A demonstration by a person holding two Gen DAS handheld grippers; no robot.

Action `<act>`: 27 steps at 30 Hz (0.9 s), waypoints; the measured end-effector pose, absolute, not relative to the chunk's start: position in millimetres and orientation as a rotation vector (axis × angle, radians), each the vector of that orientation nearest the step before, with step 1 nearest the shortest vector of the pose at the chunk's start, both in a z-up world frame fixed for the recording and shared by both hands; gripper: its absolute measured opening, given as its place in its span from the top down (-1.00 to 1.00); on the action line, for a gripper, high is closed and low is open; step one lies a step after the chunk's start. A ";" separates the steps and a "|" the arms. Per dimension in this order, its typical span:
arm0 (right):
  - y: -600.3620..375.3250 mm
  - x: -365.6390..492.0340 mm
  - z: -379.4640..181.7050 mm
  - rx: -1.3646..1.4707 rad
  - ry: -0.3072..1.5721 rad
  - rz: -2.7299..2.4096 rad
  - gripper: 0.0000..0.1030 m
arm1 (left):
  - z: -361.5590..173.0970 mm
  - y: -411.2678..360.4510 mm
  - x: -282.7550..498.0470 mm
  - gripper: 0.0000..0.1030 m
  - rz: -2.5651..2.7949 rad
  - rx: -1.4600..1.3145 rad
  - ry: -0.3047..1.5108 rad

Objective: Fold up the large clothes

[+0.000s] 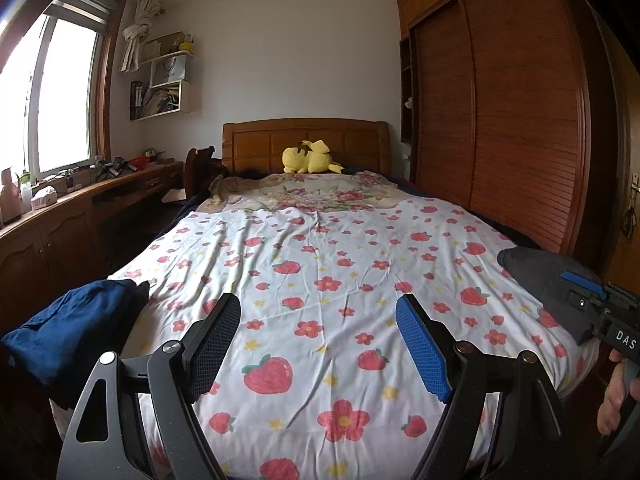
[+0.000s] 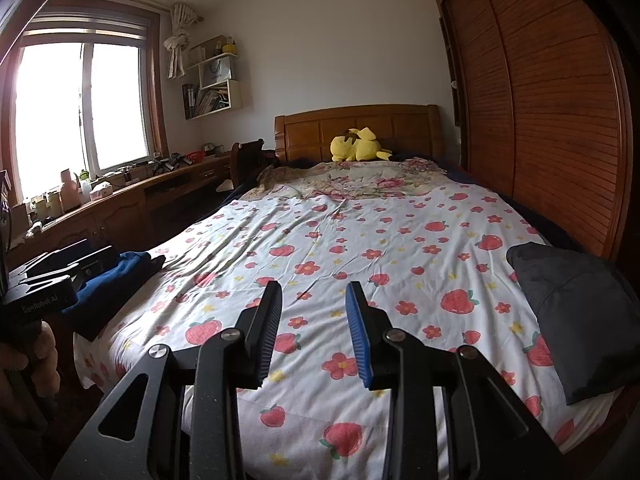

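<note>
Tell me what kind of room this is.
A bedroom, most likely in a home: a bed with a wooden headboard, a wardrobe beside it, and a plush toy at its head.

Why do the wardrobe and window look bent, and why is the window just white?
Both wrist views use fisheye lenses, so straight edges bow: the wardrobe curves in the left view. In the right view daylight overexposes the window, hiding anything outside, and casts a pinkish flare beside it; the bed stays evenly lit.

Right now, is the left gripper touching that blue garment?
Apart. The left wrist view shows the left gripper open over bare sheet, the blue garment lying clear to its left.
</note>
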State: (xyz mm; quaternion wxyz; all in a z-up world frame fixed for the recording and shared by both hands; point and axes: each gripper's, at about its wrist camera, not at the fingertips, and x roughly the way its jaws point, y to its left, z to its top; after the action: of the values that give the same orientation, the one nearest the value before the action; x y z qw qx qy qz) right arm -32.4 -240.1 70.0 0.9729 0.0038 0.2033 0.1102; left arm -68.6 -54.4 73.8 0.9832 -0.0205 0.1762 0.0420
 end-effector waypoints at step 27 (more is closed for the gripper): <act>-240.9 -32.3 68.5 0.003 0.408 0.225 0.35 | 73.2 -54.9 -69.8 -0.59 0.079 -0.033 0.357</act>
State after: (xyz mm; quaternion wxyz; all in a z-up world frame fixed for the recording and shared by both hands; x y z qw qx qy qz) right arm -32.3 -240.9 68.5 0.9730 0.0017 0.2023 0.1116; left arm -69.8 -54.9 73.2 0.9832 -0.0164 0.1774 0.0393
